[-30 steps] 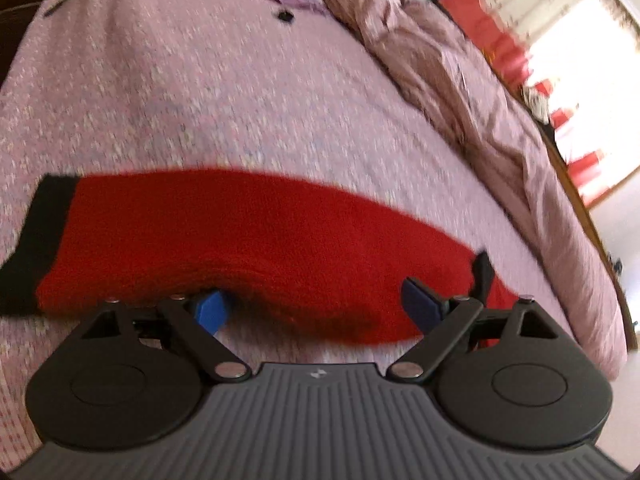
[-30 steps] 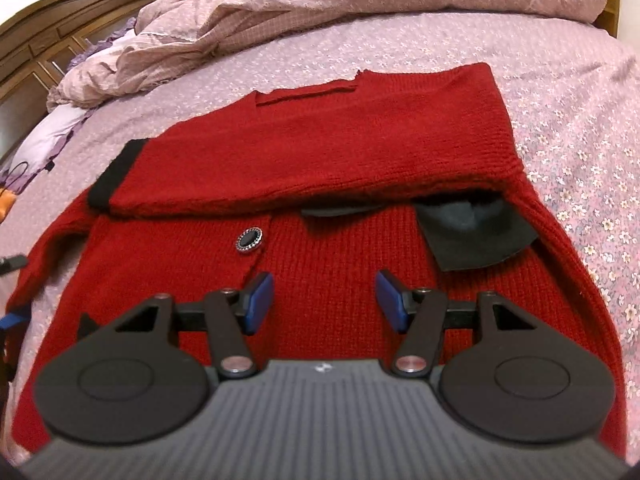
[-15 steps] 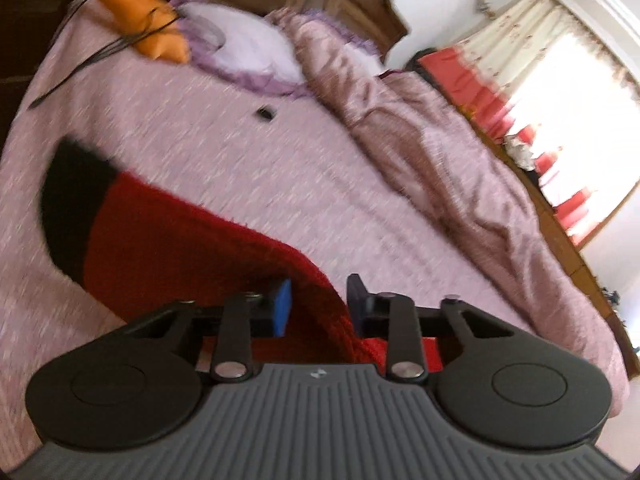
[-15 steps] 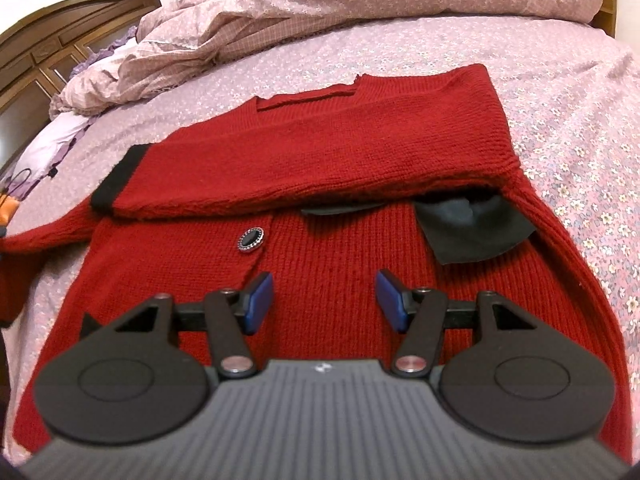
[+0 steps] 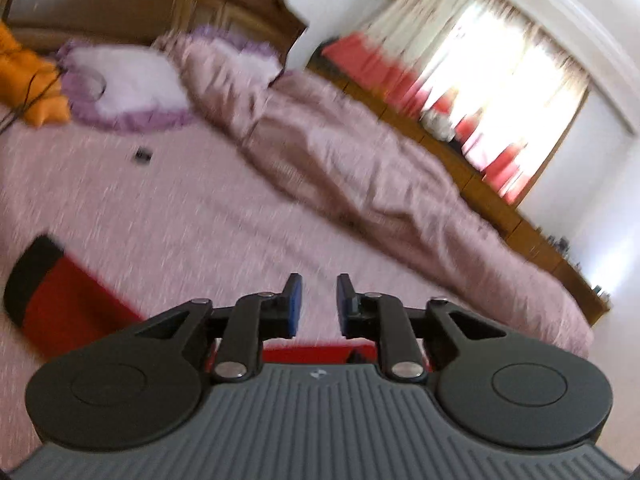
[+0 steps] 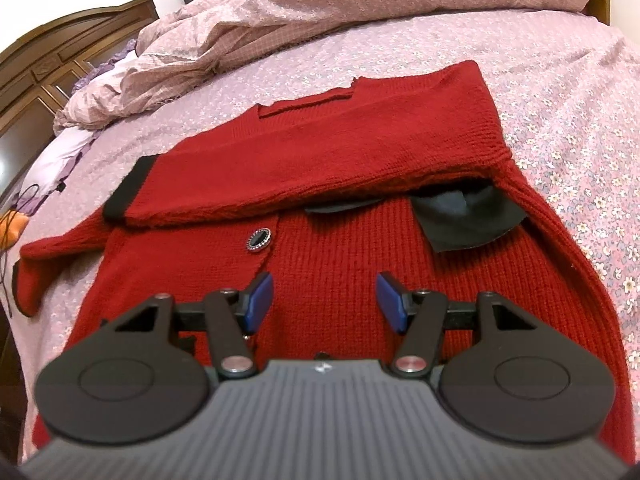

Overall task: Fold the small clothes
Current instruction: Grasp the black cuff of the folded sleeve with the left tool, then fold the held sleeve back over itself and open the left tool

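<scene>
Cardigan (image 6: 360, 152) – red, flat on the bed (image 6: 560, 100) just ahead of and under the right claw (image 6: 324, 300), one sleeve folded across its chest. That claw hangs released over the lower front with nothing between its pads. The button (image 6: 259, 240) sits just beyond its left pad and a black flap (image 6: 468, 220) beyond its right.

The left claw (image 5: 317, 304) has just been closing. Its jaws are narrow and clenched on the other sleeve (image 5: 80, 304), with red knit low between the fingers while the tips are bare. The sleeve trails off to that claw's left, ending in a black cuff (image 5: 28, 276). A rumpled duvet (image 5: 340, 152) lies far ahead – this view is blurred.
</scene>
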A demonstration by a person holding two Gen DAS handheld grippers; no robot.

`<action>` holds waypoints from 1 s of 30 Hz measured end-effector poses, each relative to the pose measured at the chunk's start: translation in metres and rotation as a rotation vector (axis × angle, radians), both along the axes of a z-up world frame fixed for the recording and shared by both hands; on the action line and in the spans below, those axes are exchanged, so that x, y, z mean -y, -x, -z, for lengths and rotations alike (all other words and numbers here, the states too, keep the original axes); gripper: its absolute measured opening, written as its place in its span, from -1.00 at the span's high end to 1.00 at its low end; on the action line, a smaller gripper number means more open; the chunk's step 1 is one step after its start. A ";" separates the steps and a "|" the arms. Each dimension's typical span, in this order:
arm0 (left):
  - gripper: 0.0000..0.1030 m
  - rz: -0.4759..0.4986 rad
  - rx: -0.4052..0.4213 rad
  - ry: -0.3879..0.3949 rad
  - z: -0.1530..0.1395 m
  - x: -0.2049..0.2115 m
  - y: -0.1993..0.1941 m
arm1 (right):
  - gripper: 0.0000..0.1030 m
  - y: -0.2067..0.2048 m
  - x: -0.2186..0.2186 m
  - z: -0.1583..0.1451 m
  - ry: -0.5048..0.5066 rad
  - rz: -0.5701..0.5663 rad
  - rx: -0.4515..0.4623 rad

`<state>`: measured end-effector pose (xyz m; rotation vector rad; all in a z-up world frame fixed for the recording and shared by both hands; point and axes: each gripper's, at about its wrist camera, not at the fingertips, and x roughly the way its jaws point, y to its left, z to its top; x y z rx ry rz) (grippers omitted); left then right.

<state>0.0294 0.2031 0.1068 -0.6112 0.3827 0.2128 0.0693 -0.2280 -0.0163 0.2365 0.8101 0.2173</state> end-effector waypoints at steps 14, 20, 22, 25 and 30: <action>-0.77 -0.267 -0.265 0.101 0.068 -0.034 0.004 | -0.16 0.003 -0.001 0.001 -0.004 0.002 0.004; -0.77 -0.386 -0.375 0.223 0.091 -0.058 -0.023 | -0.16 0.005 0.000 0.001 -0.011 0.003 0.007; -0.75 -0.421 -0.396 0.279 0.100 -0.066 -0.025 | -0.16 0.005 0.000 0.001 -0.016 0.007 0.008; -0.34 -0.455 -0.398 0.326 0.111 -0.071 -0.018 | -0.16 0.005 0.002 0.002 -0.023 0.011 0.008; 0.72 -0.366 -0.289 0.381 0.111 -0.081 -0.005 | -0.16 0.005 0.004 0.004 -0.038 0.018 0.011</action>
